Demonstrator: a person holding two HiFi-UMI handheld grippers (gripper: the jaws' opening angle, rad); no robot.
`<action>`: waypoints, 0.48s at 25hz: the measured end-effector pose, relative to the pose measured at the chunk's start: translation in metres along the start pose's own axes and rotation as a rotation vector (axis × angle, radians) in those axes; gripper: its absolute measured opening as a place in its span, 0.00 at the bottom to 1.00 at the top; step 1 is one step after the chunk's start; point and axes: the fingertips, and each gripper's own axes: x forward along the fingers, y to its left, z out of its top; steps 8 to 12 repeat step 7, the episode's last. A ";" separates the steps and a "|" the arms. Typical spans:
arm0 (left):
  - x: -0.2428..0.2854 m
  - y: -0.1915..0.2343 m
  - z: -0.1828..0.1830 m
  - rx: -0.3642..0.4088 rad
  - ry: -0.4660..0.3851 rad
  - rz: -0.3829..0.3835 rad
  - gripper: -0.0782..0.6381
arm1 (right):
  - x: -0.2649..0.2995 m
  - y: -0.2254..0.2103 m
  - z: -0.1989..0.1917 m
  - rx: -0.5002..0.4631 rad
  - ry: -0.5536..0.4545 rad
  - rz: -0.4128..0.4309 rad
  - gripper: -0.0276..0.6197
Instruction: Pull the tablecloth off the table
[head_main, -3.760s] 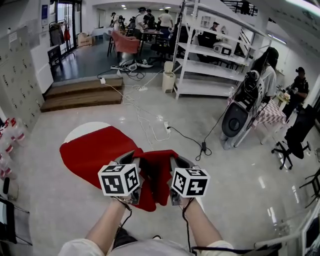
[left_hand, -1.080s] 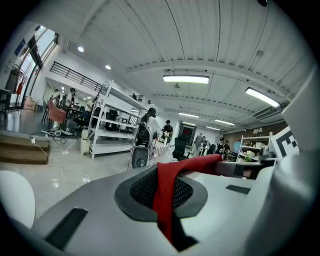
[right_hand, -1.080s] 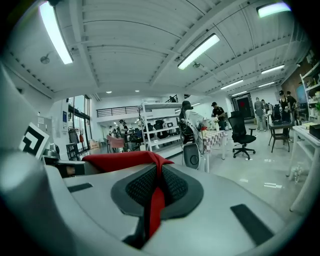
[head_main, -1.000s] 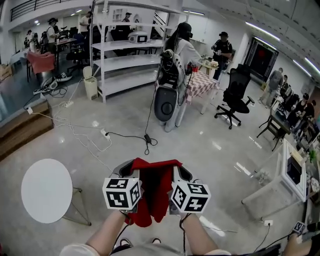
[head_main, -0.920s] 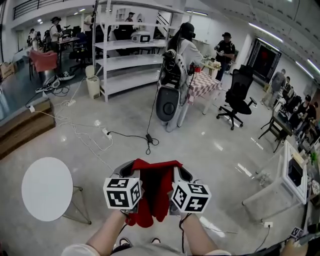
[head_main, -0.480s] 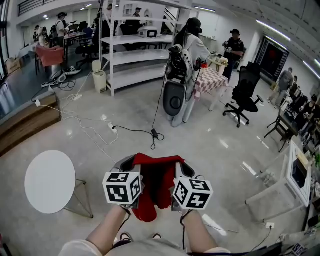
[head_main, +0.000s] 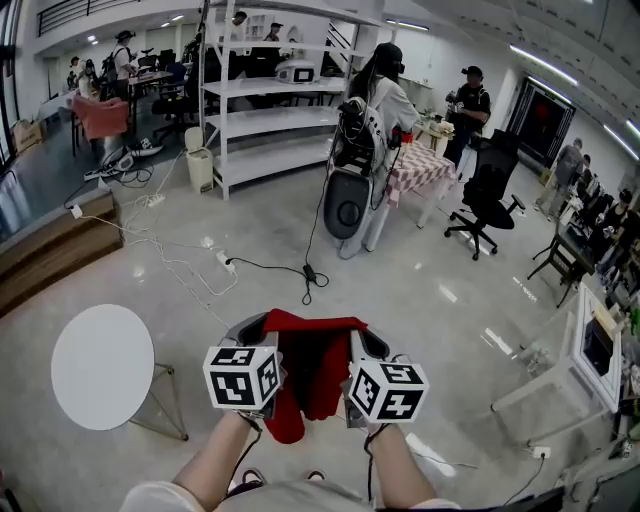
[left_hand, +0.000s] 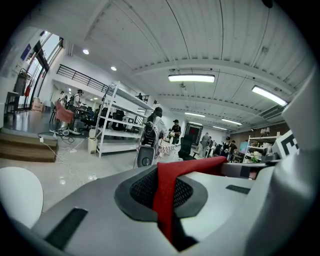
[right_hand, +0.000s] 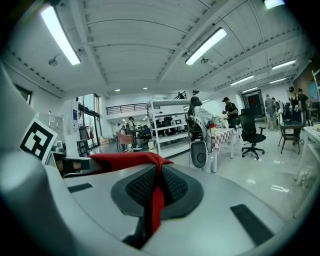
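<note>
The red tablecloth (head_main: 312, 368) hangs bunched between my two grippers, clear of the floor. My left gripper (head_main: 252, 332) is shut on one fold, and my right gripper (head_main: 362, 336) is shut on another beside it. In the left gripper view the red tablecloth (left_hand: 200, 165) runs out of the shut left gripper (left_hand: 165, 192) toward the right. The right gripper view has the tablecloth (right_hand: 122, 159) pinched in the right gripper (right_hand: 156, 194) and stretching left. At lower left the round white table (head_main: 103, 366) stands bare.
Cables (head_main: 250, 268) trail over the glossy floor ahead. A white shelving rack (head_main: 270, 110), a person with a backpack rig (head_main: 375, 110), an office chair (head_main: 490, 195) and a checked table (head_main: 420, 165) stand farther off. Wooden steps (head_main: 45, 262) lie at left, a white bench (head_main: 560, 375) at right.
In the earliest frame the cloth still lay partly over the round table; now it hangs free and the table is bare. Over the last second both grippers have stayed put.
</note>
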 end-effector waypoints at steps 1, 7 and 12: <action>-0.001 0.001 -0.001 -0.001 0.000 -0.001 0.14 | 0.000 0.001 -0.001 -0.002 0.002 0.000 0.09; -0.007 0.009 -0.006 0.005 0.012 -0.005 0.14 | -0.002 0.011 -0.004 0.004 0.001 0.005 0.09; -0.007 0.009 -0.006 0.005 0.012 -0.005 0.14 | -0.002 0.011 -0.004 0.004 0.001 0.005 0.09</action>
